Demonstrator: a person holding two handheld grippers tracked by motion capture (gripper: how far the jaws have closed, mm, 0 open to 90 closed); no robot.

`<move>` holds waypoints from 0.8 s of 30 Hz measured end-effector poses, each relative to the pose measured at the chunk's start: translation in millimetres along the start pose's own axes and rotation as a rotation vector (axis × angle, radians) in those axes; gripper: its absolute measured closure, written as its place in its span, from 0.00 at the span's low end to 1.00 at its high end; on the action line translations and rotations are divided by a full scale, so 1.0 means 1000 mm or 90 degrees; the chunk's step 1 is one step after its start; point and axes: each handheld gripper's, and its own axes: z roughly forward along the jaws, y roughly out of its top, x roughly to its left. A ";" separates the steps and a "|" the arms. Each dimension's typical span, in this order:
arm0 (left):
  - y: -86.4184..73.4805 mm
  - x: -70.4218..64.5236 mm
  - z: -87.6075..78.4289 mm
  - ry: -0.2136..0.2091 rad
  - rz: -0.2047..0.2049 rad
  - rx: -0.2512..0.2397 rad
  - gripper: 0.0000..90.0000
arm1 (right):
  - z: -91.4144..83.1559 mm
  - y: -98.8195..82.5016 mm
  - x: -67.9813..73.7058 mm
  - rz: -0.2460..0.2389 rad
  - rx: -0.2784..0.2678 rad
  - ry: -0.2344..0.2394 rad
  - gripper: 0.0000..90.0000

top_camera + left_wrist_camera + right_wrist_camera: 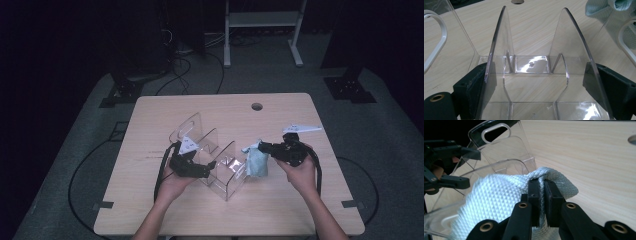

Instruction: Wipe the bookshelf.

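Note:
A clear acrylic rack (227, 187) with several upright dividers stands in the middle of the wooden table (225, 215). My left gripper (211, 167) holds it from the left. In the left gripper view its jaws (536, 85) stand wide, and the pads (477, 85) press on the outsides of two neighbouring dividers of the rack (534, 65). My right gripper (261, 147) is shut on a fold of a pale blue woven cloth (256, 164), which hangs at the rack's right end. In the right gripper view the cloth (496, 197) bunches around the closed jaws (542, 187), just above the rack's curved wall (506, 147).
A round cable hole (257, 106) sits near the table's far edge. Beyond the table stand a white metal frame (262, 20) and dark stand bases, with cables on the grey floor (180, 75). Bare tabletop lies to the right and in front of the rack.

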 end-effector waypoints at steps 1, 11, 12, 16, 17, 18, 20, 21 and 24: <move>0.000 0.000 0.000 0.000 0.000 0.000 0.09 | 0.001 -0.002 -0.002 0.006 0.003 0.003 0.93; 0.000 0.000 0.000 0.000 0.000 0.001 0.09 | 0.025 -0.033 -0.016 0.040 0.040 0.002 0.93; 0.000 0.001 0.000 0.000 0.001 0.001 0.09 | 0.029 -0.041 -0.018 0.050 0.045 0.005 0.93; 0.000 0.000 0.000 0.005 0.006 0.004 0.10 | 0.034 -0.050 -0.022 0.061 0.056 0.005 0.93; 0.000 0.000 0.000 0.007 0.006 0.004 0.10 | 0.038 -0.056 -0.024 0.070 0.066 0.006 0.93; 0.000 -0.001 0.000 0.008 0.006 0.003 0.10 | 0.039 -0.058 -0.024 0.074 0.068 0.005 0.93; 0.000 -0.001 0.001 0.009 0.006 0.003 0.10 | 0.041 -0.061 -0.026 0.072 0.078 0.002 0.93; 0.000 -0.001 0.001 0.009 0.006 0.003 0.10 | 0.043 -0.062 -0.026 0.077 0.082 0.001 0.93; 0.000 -0.001 0.001 0.009 0.007 0.004 0.10 | 0.047 -0.066 -0.027 0.076 0.096 -0.003 0.93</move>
